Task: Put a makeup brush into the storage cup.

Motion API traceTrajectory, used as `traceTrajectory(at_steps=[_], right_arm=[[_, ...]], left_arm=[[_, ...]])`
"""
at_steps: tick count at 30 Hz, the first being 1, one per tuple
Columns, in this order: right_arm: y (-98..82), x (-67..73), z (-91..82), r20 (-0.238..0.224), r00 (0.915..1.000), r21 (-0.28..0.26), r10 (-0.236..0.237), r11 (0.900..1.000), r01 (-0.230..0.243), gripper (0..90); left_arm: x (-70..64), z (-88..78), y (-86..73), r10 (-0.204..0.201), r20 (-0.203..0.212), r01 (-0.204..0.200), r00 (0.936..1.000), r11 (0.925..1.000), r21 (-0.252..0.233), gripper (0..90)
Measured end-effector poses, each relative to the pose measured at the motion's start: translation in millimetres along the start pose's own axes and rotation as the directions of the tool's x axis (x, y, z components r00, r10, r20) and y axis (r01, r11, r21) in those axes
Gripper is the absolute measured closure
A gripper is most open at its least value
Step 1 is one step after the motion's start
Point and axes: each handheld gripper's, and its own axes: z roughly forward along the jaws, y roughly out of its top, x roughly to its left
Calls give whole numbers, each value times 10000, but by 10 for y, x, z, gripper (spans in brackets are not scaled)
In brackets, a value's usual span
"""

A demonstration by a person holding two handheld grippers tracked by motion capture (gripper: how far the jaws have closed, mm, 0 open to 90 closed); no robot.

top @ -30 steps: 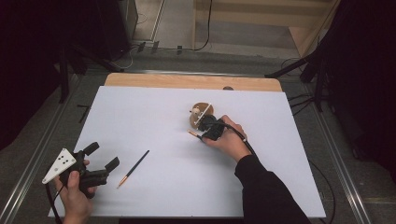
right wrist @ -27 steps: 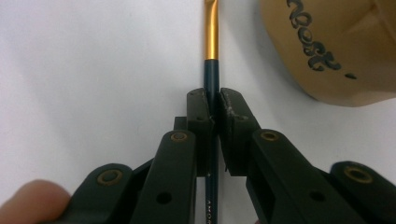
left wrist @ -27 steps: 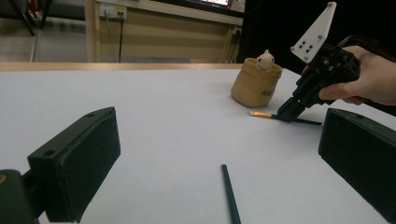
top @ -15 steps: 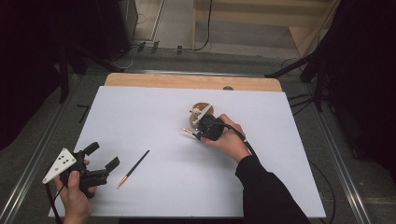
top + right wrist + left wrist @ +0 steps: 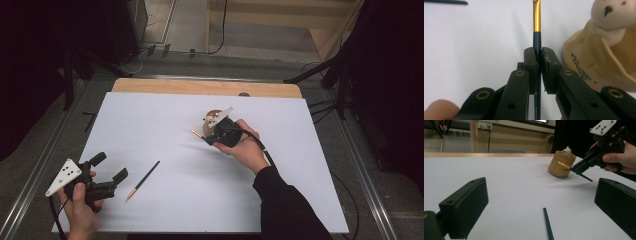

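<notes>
A dark brush with a gold ferrule [image 5: 537, 22] is pinched upright between the pads of my right gripper [image 5: 539, 60], which is shut on it. Beside it to the right stands a tan cup [image 5: 599, 57] with a small pale bear figure [image 5: 609, 12] on its rim. In the high view the right gripper [image 5: 209, 136] sits at mid-table, just in front of the cup [image 5: 212, 117], with the brush's gold end [image 5: 197, 133] sticking out to the left. My left gripper [image 5: 110, 166] rests open near the front left corner. A second dark brush [image 5: 143, 180] lies flat just right of it.
A white sheet [image 5: 165, 125] covers the table, with a wooden strip [image 5: 150, 86] bare along the far edge. The left gripper view looks across the sheet to the cup [image 5: 560, 166] and the right gripper [image 5: 580, 167]. Metal rails and cables run around the table.
The right hand has shifted slightly left with the brush, whose gold end now juts farther out from the cup. The left gripper and the lying brush have stayed put.
</notes>
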Motion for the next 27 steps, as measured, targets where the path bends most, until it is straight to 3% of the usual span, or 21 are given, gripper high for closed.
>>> traceTrajectory(at_steps=[6, 11, 18, 21, 27], right_arm=[[2, -9, -40, 55, 9997, -879, -245, 9958, 249, 846], [11, -13, -73, -27, 9993, -1626, -381, 9860, 371, 846], [33, -11, -143, -152, 9995, -2443, -279, 9694, 233, 846], [38, -13, -180, -80, 9997, -2864, -230, 9579, 198, 846], [43, -15, -214, 54, 9997, -3281, -224, 9444, 229, 846]], left_arm=[[-1, 1, -1, 5, 7, -5, 10000, 10000, 7, 0], [-1, 0, 0, 1, 4, -1, 10000, 10000, 2, 0], [-2, 4, -2, 12, 18, -12, 10000, 10000, 32, 0], [-2, 6, -2, 13, 23, -13, 10000, 10000, 30, 0], [1, 6, -3, 6, 23, -6, 10000, 10000, 36, 0]])
